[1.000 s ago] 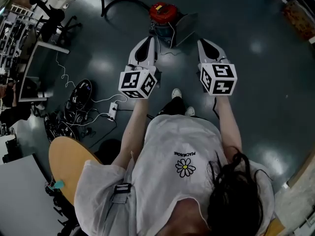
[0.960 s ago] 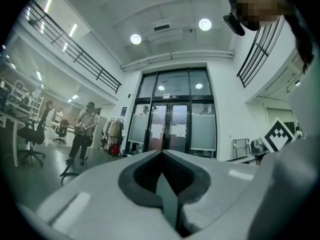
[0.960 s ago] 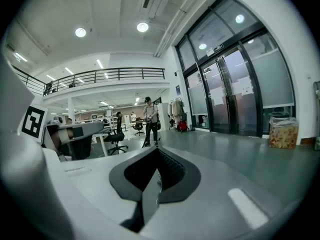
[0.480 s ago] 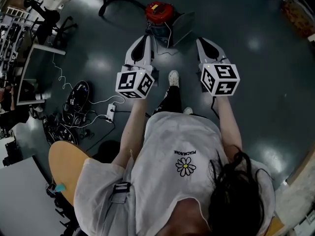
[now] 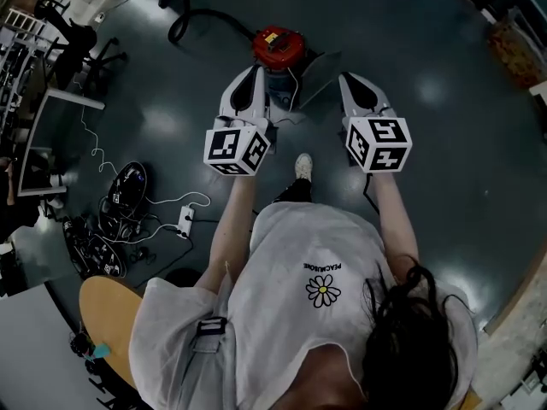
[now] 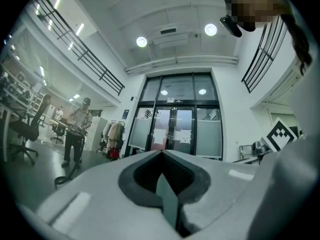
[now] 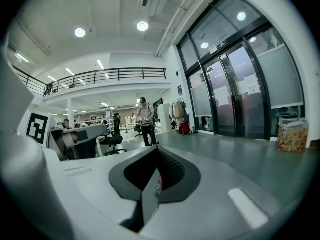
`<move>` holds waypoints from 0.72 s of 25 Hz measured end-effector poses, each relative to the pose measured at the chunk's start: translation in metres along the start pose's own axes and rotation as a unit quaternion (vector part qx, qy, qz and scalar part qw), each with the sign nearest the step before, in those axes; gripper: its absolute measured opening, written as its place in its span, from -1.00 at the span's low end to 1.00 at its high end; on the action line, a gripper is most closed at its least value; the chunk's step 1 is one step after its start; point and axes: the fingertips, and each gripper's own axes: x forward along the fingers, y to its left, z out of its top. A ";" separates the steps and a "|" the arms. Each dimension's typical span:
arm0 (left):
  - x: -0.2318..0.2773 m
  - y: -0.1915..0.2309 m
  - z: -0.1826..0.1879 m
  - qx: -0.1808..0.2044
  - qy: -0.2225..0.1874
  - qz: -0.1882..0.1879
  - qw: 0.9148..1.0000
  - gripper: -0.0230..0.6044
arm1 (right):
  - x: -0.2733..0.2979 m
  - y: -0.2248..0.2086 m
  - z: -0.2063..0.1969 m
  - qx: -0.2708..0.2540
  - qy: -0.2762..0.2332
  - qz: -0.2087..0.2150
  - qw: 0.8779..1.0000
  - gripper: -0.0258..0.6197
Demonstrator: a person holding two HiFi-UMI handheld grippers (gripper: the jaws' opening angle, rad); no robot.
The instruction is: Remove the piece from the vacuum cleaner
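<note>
A red-topped vacuum cleaner (image 5: 276, 45) stands on the dark floor straight ahead, with its black hose (image 5: 192, 20) curling off to the left. A flat grey piece (image 5: 318, 71) leans at the vacuum's right side. My left gripper (image 5: 255, 75) is held in the air just short of the vacuum's left side, jaws together and empty. My right gripper (image 5: 349, 82) hovers to the right of the grey piece, also shut with nothing held. In the gripper views, the left gripper (image 6: 162, 154) and the right gripper (image 7: 157, 151) point out over the hall, and the vacuum itself is hidden.
A white power strip (image 5: 184, 220) with cables and dark gear (image 5: 128, 186) lies on the floor to the left. A round wooden table (image 5: 111, 314) is at my lower left. A desk (image 5: 51, 135) stands further left. Glass doors (image 6: 175, 129) and a standing person (image 7: 145, 126) are in the distance.
I have stepped forward, one foot swinging ahead and back. The vacuum now sits a little lower in the head view, closer to both gripper tips. Both grippers stay shut.
</note>
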 end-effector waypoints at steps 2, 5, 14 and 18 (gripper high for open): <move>0.021 0.025 0.001 -0.004 -0.006 0.002 1.000 -0.93 | 0.030 -0.003 0.007 0.003 0.000 -0.001 1.000 -0.84; 0.050 0.060 0.001 -0.027 -0.021 0.004 0.999 -0.93 | 0.071 -0.011 0.017 0.017 -0.004 -0.006 1.000 -0.84; 0.126 0.106 -0.025 -0.021 0.016 -0.027 0.999 -0.93 | 0.152 -0.046 0.017 0.041 0.027 -0.034 0.998 -0.84; 0.148 0.115 -0.046 -0.032 0.039 -0.029 0.998 -0.93 | 0.173 -0.062 0.007 0.049 0.051 -0.040 0.997 -0.84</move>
